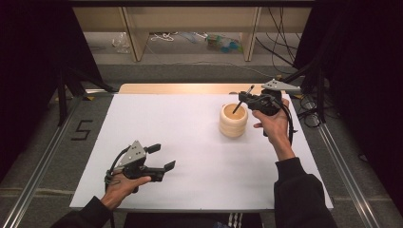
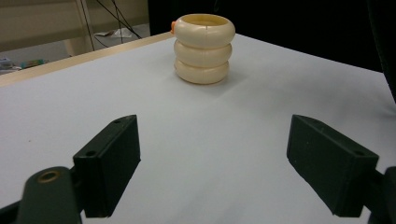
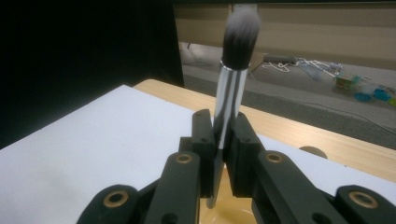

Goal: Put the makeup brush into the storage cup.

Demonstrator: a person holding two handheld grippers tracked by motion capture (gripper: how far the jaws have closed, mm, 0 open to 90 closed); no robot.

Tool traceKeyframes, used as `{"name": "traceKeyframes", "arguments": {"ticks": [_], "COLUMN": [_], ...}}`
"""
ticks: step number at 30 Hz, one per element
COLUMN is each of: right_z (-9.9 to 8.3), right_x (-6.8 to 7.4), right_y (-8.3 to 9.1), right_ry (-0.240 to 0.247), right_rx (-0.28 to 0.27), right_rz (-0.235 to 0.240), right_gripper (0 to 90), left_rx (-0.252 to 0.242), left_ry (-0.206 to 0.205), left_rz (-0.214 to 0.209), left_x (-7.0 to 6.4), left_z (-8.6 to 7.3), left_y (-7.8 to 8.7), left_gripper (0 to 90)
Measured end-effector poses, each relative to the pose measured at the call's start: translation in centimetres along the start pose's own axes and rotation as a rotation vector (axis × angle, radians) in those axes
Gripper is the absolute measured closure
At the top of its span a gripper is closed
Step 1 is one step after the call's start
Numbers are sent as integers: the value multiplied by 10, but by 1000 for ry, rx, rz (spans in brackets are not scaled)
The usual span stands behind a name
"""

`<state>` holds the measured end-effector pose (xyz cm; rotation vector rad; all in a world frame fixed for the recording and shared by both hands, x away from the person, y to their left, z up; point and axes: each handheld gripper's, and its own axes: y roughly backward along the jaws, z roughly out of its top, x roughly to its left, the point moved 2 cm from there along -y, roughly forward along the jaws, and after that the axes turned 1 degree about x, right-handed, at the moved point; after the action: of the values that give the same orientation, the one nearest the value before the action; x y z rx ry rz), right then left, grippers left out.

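- Right gripper (image 1: 245,98), upper right of the high view, pinches a makeup brush (image 1: 243,99) with jaws pressed onto its handle.
- In the right gripper view the brush (image 3: 229,93) stands nearly upright in centre frame: silver handle clamped between the two black jaws, dark bristle tip with a pale end at the top of the frame, lower end of the handle dropping below the jaws.
- Brush hangs tilted above the mouth of the cream holder (image 1: 233,120); its lower end points into the opening. Cannot tell if it touches the inside.
- Holder is three stacked rounded rings, right of centre in the high view, standing upright on the white table (image 1: 180,137).
- In the left gripper view the holder (image 2: 203,49) sits upper centre, well ahead of the jaws.
- Left gripper (image 1: 160,156), lower left of the high view, has jaws spread wide with nothing between them, well apart from the holder.
- Left gripper is held low over the table; contact unclear.
- Person's hands come in from the bottom edge, dark sleeves.
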<state>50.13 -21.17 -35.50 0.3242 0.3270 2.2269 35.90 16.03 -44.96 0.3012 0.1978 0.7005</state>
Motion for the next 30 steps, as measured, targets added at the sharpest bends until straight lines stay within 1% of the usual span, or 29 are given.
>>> {"name": "traceKeyframes", "arguments": {"ticks": [2,4,5,7,8,9,10,11,12,13,15,17,18,19,20,21,22,23,25,28,29,30], "right_z": [0,1,1,0,0,-1,-2,-2,-2,-3,-3,-3,-4,-4,-5,-5,-5,-6,-7,-7,-8,-8], "right_x": [-2,-1,-2,-3,-4,-5,-5,-6,-7,-7,-7,-6,-7,-8,-8,-8,-10,-10,-10,-10,-10,-9], "right_y": [-2,-4,-5,-7,-8,-9,-9,-11,-11,-12,-13,-14,-15,-16,-17,-17,-17,-17,-19,-20,-21,-22], "right_ry": [6,-1,10,18,22,14,18,19,19,21,26,19,31,39,31,31,34,25,33,27,47,39], "right_rx": [5,4,0,6,8,15,15,26,21,26,25,29,33,37,41,41,39,49,53,58,64,68], "right_rz": [-6,-7,-8,-12,-18,-18,-17,-26,-23,-26,-31,-31,-37,-38,-37,-37,-43,-39,-39,-38,-49,-39], "right_gripper": [834,834,834,834,834,834,834,834,834,834,834,834,834,834,834,834,834,834,834,834,834,834], "left_rx": [-7,-8,-6,-10,-11,-17,-7,-7,-13,-8,-9,-10,-11,-10,-10,-9,-9,-10,-12,-11,-13,-13], "left_ry": [2,8,-1,15,16,17,4,-2,14,14,12,14,12,-1,-1,13,14,14,13,11,6,6], "left_rz": [-1,-1,-4,-7,-7,-13,-6,-8,-13,-6,-7,-7,-7,-8,-8,-7,-7,-7,-9,-7,-7,-7], "left_x": [0,0,0,-1,-1,-1,0,0,-1,-1,-1,-1,-1,0,0,-1,-1,-1,-1,-1,0,0], "left_z": [0,0,0,0,0,0,0,0,0,0,0,0,1,1,1,0,0,0,1,0,1,1], "left_y": [0,0,0,0,0,-1,0,0,0,0,0,0,0,1,1,1,0,0,0,0,0,0], "left_gripper": [170,170,170,169,168,169,168,168,169,168,168,168,168,168,168,168,167,168,168,167,168,167]}}
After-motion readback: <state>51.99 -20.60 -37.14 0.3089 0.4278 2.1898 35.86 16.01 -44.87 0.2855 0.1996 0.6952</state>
